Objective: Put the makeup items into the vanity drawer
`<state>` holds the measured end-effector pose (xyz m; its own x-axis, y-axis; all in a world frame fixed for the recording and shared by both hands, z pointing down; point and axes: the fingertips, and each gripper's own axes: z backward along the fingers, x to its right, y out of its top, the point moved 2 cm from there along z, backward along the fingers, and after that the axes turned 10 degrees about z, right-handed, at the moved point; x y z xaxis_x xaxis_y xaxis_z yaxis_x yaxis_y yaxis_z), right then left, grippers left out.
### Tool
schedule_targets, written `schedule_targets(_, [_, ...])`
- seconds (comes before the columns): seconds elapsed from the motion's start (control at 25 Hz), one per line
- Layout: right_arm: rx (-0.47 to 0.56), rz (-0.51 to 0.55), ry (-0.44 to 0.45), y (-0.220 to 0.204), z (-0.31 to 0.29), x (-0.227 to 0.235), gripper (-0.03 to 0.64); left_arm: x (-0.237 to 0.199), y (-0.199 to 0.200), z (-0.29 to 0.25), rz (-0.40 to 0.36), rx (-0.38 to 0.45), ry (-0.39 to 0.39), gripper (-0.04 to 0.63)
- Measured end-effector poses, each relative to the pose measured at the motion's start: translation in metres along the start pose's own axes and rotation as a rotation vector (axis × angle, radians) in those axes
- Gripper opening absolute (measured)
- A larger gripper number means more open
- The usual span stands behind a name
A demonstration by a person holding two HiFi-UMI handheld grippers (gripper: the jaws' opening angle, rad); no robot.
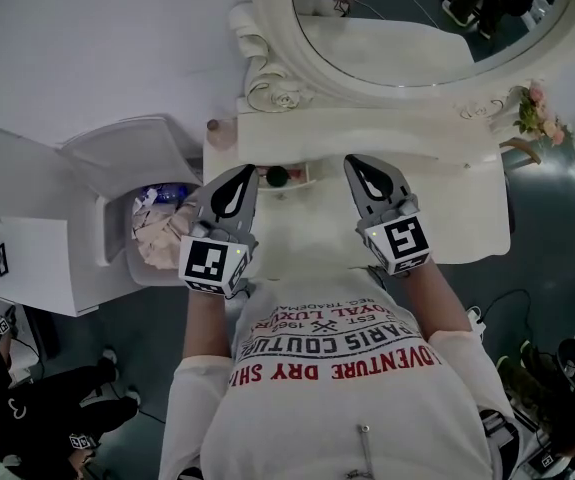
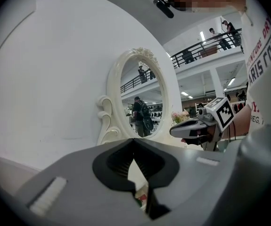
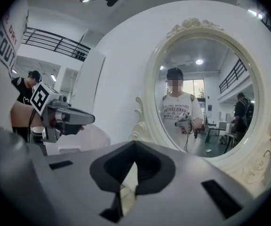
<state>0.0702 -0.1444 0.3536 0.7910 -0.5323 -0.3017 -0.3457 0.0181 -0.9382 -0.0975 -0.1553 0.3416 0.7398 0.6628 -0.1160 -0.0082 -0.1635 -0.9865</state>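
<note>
Left tongs (image 1: 244,173) and right tongs (image 1: 357,163) are both closed and empty, low over the table (image 1: 467,238). Makeup items (image 1: 278,176) sit at 12 o'clock between them. Advice: open one pair fully, descend straight, pinch mid-body.

The oval white-framed vanity mirror (image 1: 417,8) is cut off by the head view's upper edge, while the grey left gripper (image 1: 245,173) hides much of the open white drawer (image 1: 310,176), whose small dark round item (image 1: 278,176) is too small to identify.
</note>
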Motion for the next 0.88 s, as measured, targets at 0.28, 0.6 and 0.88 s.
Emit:
schedule_targets(0.28, [0.003,-0.063,0.001,-0.0012,-0.0032,0.0043,0.006,0.0053,-0.0001,0.0016,-0.004,-0.001,0.005,0.011])
schedule_targets(0.6, [0.015,-0.061,0.016,0.0018,-0.0059,0.0007,0.006,0.0032,-0.0053,0.0016,0.014,-0.024,0.028,0.011])
schedule_targets(0.88, [0.019,-0.066,0.026,0.0011,-0.0095,0.0002,0.006,0.003,-0.0059,-0.0002,0.012,-0.028,0.02,0.011])
